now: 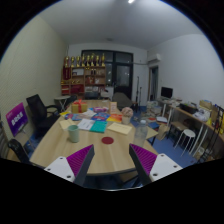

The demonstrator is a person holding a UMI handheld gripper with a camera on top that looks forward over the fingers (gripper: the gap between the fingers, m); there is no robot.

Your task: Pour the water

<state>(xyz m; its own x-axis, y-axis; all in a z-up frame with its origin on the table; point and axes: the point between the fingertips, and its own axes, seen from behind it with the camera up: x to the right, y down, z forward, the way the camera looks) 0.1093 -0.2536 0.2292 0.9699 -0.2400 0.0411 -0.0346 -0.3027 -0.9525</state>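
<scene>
Room view from gripper, largest items first. Long wooden table runs ahead of the fingers, littered with papers, a teal sheet and small items too small to identify. Shelving with coloured goods against far wall; lettering there unreadable. Black chair left of the table, desk with monitor right. Purple cup stands on the table, beyond and slightly left of the fingers, well apart from them. Red round item nearer centre. Gripper released: fingers spread, purple pads bare, nothing held.
</scene>
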